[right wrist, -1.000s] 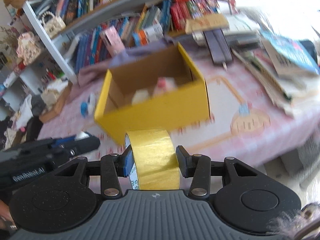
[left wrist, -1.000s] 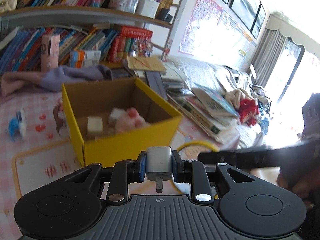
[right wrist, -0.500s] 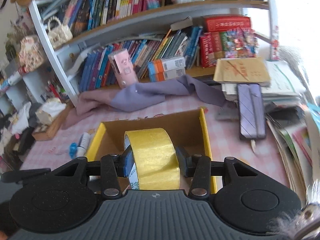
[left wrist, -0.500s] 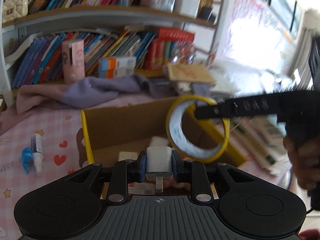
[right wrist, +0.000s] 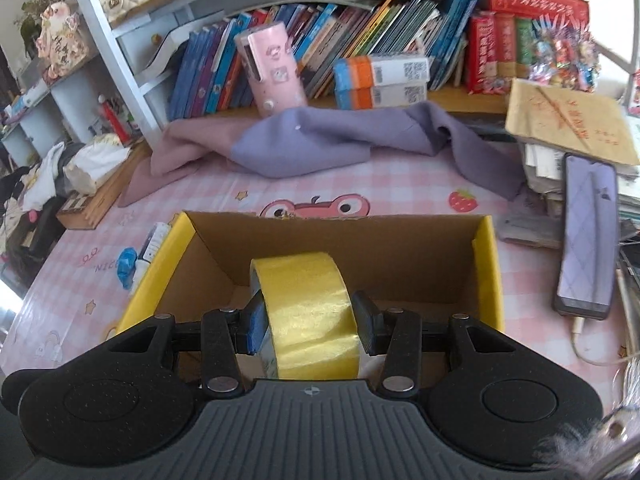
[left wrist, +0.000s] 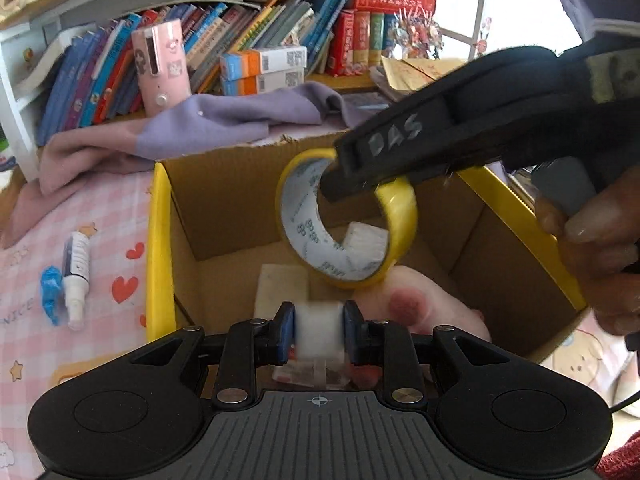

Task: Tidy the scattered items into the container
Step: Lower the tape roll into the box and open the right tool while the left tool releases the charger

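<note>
An open yellow cardboard box (left wrist: 161, 240) (right wrist: 493, 280) stands on a pink checked tablecloth. My left gripper (left wrist: 319, 334) is shut on a white charger plug (left wrist: 319, 330), held over the box's near side. My right gripper (right wrist: 308, 320) is shut on a roll of yellow tape (right wrist: 310, 316) (left wrist: 396, 208), held above the box's open top. Inside the box lie a pink plush toy (left wrist: 416, 304) and a pale block (left wrist: 282, 284). A small white spray bottle with a blue cap (left wrist: 76, 280) (right wrist: 146, 254) lies on the cloth left of the box.
A purple cloth (right wrist: 320, 144) lies behind the box. A bookshelf with a pink tube (right wrist: 272, 68) runs along the back. A phone (right wrist: 588, 232) lies on stacked papers at the right. A person's hand (left wrist: 600, 240) holds the right gripper.
Both grippers have moved forward from in front of the box to above its opening. The tape roll and the plug stay gripped.
</note>
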Demonstrator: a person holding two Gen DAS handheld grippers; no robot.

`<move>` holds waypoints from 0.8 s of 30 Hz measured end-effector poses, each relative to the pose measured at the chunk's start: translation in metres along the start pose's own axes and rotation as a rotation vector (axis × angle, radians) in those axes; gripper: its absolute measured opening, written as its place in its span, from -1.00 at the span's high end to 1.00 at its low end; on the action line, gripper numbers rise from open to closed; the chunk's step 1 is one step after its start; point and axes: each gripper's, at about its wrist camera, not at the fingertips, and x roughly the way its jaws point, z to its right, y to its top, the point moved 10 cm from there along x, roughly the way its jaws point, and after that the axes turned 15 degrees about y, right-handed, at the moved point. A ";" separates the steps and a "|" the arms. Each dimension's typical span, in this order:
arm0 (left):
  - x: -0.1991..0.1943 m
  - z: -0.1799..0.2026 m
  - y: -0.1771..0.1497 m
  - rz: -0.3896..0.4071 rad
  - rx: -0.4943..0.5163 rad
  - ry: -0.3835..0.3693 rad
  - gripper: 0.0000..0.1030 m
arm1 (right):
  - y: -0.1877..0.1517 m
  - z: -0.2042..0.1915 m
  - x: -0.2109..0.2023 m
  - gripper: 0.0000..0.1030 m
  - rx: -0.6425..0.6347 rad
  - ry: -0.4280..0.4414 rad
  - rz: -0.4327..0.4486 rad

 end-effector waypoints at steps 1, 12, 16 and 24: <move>-0.001 0.000 0.002 0.009 -0.001 0.003 0.39 | -0.001 0.001 0.004 0.18 0.007 0.006 -0.007; -0.039 -0.016 0.017 0.142 -0.048 0.065 -0.36 | 0.003 -0.009 -0.008 -0.20 -0.012 0.033 0.037; -0.060 -0.025 0.016 0.183 -0.068 0.074 -0.49 | -0.003 -0.020 -0.023 -0.20 -0.043 0.025 0.057; -0.098 -0.052 -0.001 0.224 -0.124 0.085 -0.58 | -0.011 -0.037 -0.066 -0.20 -0.088 -0.036 0.138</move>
